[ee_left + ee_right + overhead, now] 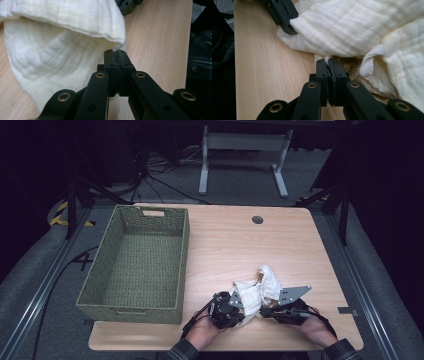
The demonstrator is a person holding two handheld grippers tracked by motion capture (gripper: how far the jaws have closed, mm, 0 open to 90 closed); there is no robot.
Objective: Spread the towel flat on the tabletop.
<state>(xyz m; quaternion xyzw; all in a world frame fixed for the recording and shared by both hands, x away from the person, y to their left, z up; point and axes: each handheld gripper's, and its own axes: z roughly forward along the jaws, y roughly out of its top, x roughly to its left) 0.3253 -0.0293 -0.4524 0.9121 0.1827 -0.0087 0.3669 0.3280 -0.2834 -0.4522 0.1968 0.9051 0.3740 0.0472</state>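
Note:
A crumpled cream-white cloth point(256, 289) lies on the wooden table point(280, 240) near its front edge. My left gripper point(243, 316) sits at the cloth's near left side, and in the left gripper view its jaws point(115, 52) are pressed together on a thin fold of the cloth point(62, 37). My right gripper point(263, 312) is at the cloth's near right side. Its jaws point(328, 59) are likewise shut on the cloth's lower edge point(352, 30). A white fabric loop point(372, 60) and a brown patch point(352, 66) show beside them.
A green woven basket point(185, 250) stands on the left half of the table, with nothing inside it. A round cable hole point(257, 219) is at the table's far edge. Beyond the table stands a white desk frame point(245, 150) on grey floor.

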